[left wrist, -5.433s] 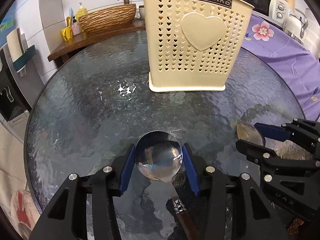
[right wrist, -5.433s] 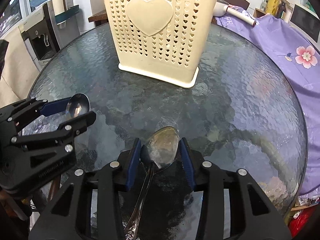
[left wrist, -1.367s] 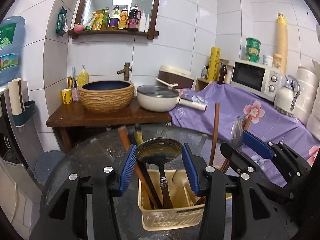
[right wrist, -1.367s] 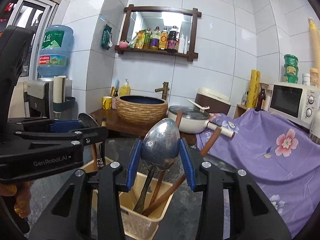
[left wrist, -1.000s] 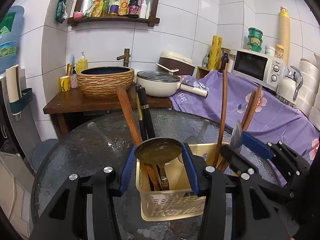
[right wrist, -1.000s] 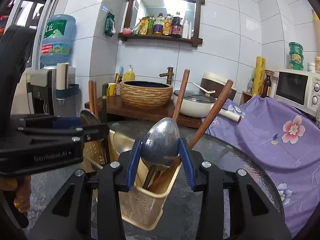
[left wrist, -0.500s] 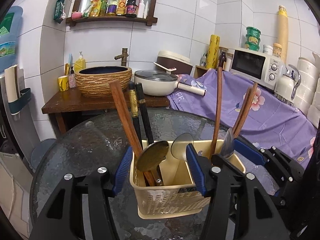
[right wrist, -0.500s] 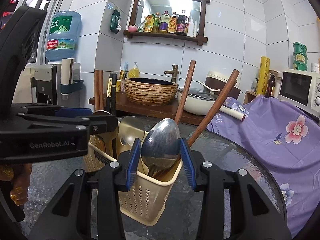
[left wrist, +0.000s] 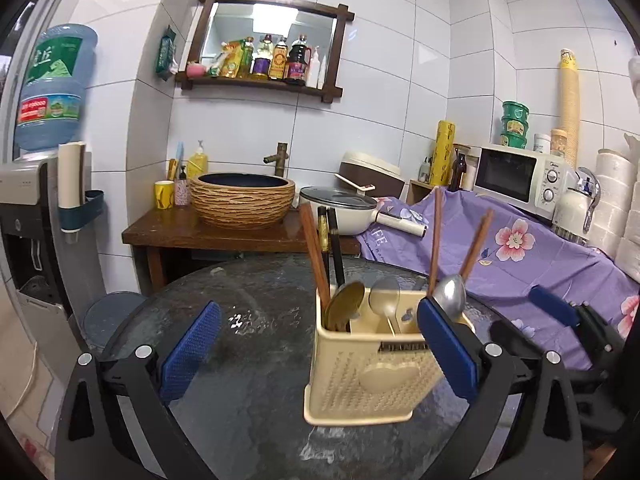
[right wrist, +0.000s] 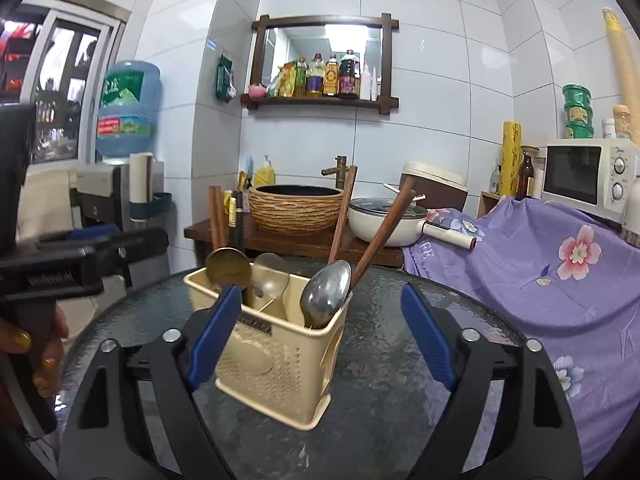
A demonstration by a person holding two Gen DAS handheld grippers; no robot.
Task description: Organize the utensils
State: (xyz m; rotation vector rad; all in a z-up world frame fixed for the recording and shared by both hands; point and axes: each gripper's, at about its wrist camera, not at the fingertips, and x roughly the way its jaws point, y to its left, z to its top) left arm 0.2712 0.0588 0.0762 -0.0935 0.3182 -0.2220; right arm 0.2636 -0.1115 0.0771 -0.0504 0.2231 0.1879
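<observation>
Three spoons — gold round one (right wrist: pixel 228 268), pale one (right wrist: pixel 271 276), shiny silver one (right wrist: pixel 326 294) — stand bowl-up in the cream plastic holder (right wrist: pixel 276 364) mid-frame. Both tongs, left gripper (left wrist: pixel 318 354) and right gripper (right wrist: pixel 320 338), have just opened wide — nothing is pinched.

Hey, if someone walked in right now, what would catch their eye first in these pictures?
Probably the cream utensil holder on the glass table, with a silver spoon, a brass spoon and wooden handles standing in it. Next, the open blue-padded left hand-held gripper and right hand-held gripper before it, both empty.
</observation>
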